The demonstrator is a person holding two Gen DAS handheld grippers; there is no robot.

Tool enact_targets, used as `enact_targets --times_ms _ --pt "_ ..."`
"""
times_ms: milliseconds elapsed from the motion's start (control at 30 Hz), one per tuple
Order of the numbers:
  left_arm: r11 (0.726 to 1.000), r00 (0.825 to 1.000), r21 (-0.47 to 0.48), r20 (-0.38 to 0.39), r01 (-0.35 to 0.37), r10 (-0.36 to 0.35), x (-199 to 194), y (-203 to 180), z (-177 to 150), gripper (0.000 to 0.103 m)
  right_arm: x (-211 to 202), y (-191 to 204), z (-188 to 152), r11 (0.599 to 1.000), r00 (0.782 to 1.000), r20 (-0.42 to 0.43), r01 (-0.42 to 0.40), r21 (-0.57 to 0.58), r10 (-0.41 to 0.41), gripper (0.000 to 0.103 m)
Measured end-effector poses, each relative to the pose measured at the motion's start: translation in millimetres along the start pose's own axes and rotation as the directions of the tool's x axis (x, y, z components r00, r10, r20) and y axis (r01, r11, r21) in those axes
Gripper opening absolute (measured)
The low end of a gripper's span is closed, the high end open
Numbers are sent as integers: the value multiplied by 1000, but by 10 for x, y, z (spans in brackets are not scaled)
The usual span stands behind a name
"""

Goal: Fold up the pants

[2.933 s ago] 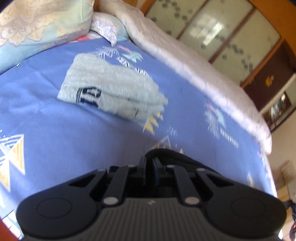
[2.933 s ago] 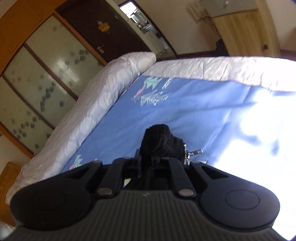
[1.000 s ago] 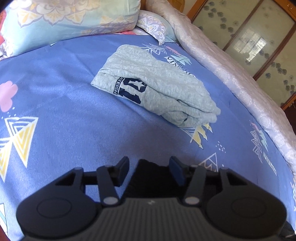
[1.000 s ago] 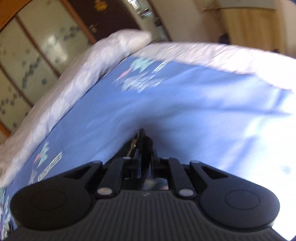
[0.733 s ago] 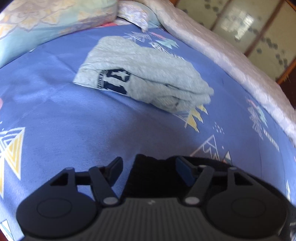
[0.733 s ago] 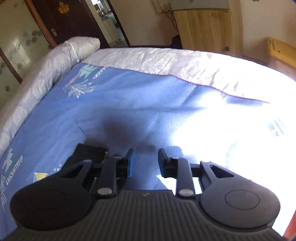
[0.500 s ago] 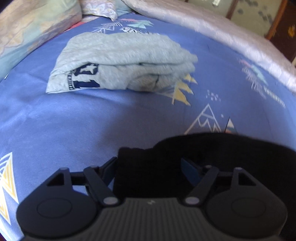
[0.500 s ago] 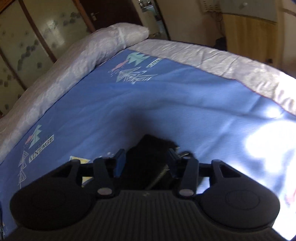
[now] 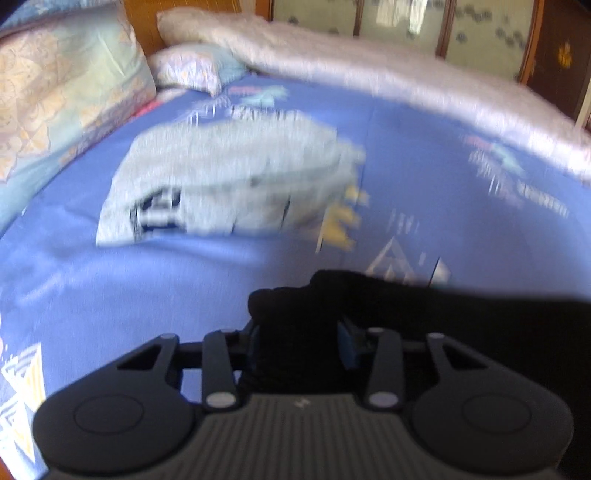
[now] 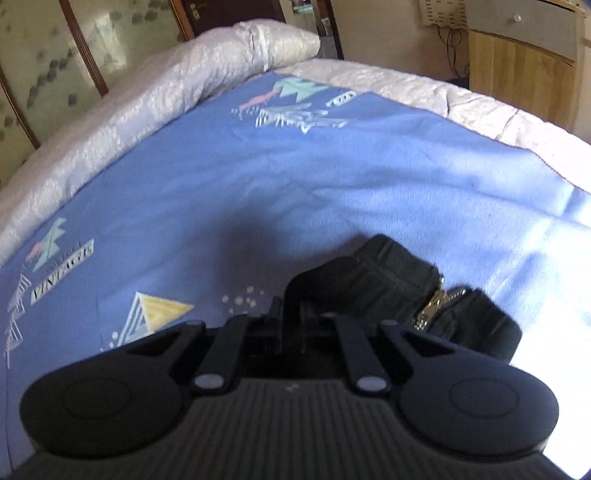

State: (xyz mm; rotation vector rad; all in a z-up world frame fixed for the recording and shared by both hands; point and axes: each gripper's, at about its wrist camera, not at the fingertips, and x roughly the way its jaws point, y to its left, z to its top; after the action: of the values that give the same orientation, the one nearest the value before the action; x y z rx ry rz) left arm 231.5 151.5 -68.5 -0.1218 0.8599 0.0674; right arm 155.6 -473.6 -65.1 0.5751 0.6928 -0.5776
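Observation:
The black pants lie on the blue patterned bedsheet and run off to the right in the left wrist view. My left gripper is closing, its jaws pressing on a bunched black edge that fills the gap between them. In the right wrist view the pants' waistband with its metal zipper curls up just ahead of my right gripper. That gripper is closing too, nearly together, and pinches a fold of the black cloth. The fingertips of both grippers are hidden in the fabric.
A folded grey garment with a dark number print lies further up the bed. Pillows stand at the head on the left. A rolled white quilt lines the far side, before patterned wardrobe doors. A wooden cabinet stands past the bed's foot.
Both grippers let go of the black pants, opened wide and shifted along them, then closed on the cloth again. The left view has rolled, and more black cloth shows at its right.

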Motion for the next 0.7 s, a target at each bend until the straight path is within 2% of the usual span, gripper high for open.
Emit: enact_targets --times_ms 67,133,233,300,333,367,433,467,500,600,700 --pt "999 999 -26 45 30 -29 -31 -48 198 37 -25 36 131 999 999 42 -34 31 33 10" --pt "997 995 -34 82 67 -64 -10 -143 418 37 -33 81 281 998 996 82 -34 48 30 10" --pt "998 985 -9 159 70 -67 89 -385 685 37 -15 73 490 993 989 146 -41 110 24 10" --pt "998 984 -13 168 53 -50 314 -538 806 41 87 48 577 988 986 170 -29 154 2 11" --pt "999 989 -16 145 34 -31 496 -610 853 50 191 44 594 986 988 153 -14 169 -12 12" --pt "1000 994 -4 104 15 -15 708 -690 879 57 317 40 595 984 993 115 2 177 -23 17" --pt "999 1000 50 5 -20 20 1095 -824 845 55 575 10 528 981 998 8 60 184 -63 38" --pt "996 998 72 -38 -52 55 1216 -867 813 52 627 -19 480 977 997 -18 80 195 -78 52" --pt "995 997 78 -50 -60 64 1238 -863 768 52 597 -72 415 973 997 -13 76 219 -75 52" --pt "997 1000 76 14 0 -1 877 -739 714 53 378 -217 351 970 1000 -7 -16 243 18 52" --pt "997 996 70 86 17 -23 328 -456 653 59 20 -384 398 961 996 10 -90 261 90 52"
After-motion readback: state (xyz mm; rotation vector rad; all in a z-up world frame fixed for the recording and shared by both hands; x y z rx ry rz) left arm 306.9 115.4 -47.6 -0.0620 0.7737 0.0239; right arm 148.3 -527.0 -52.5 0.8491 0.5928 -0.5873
